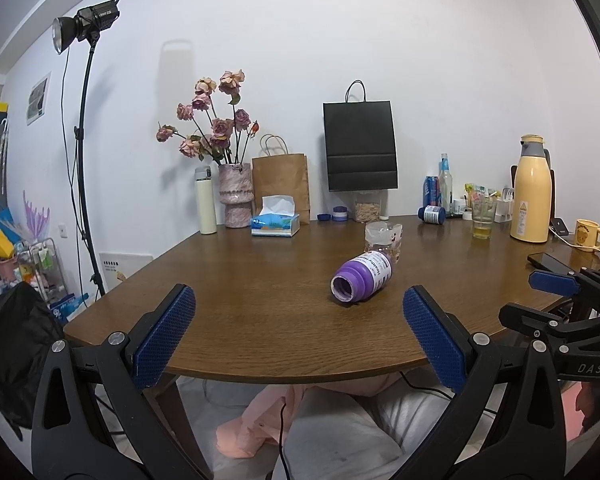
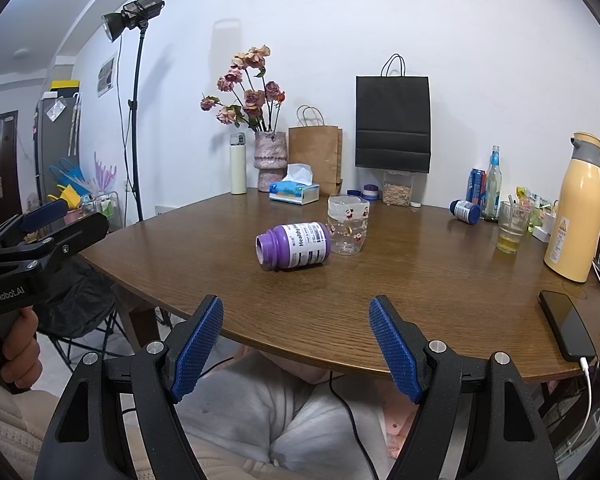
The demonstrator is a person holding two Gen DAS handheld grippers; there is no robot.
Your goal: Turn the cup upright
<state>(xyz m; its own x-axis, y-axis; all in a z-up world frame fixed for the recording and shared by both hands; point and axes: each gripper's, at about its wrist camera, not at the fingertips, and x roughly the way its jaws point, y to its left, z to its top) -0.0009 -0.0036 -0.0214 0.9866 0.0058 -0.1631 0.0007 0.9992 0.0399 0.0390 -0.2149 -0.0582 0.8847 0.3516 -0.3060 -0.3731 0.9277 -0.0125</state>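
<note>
Two tools hang spread apart and gripping nothing off the near edge of the wooden surface (image 2: 440, 280): left tool (image 1: 298, 334), right tool (image 2: 296, 346), each with blue dimpled pads; "GenRobot.AI" marks the left one's body. One clear plastic cup (image 2: 347, 224) (printed with small red figures) stands mid-surface, touching one purple bottle (image 2: 294, 246) lying sideways, lidless, labelled "Healthy".

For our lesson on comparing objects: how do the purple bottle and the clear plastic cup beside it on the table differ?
The purple bottle lies on its side, open mouth toward the camera; the clear plastic cup stands on the table. The bottle is opaque with a printed white label; the cup is see-through with small red figures. The bottle narrows to a neck; the cup is wide throughout. Both sit mid-table, close together, untouched by either tongs.
</note>
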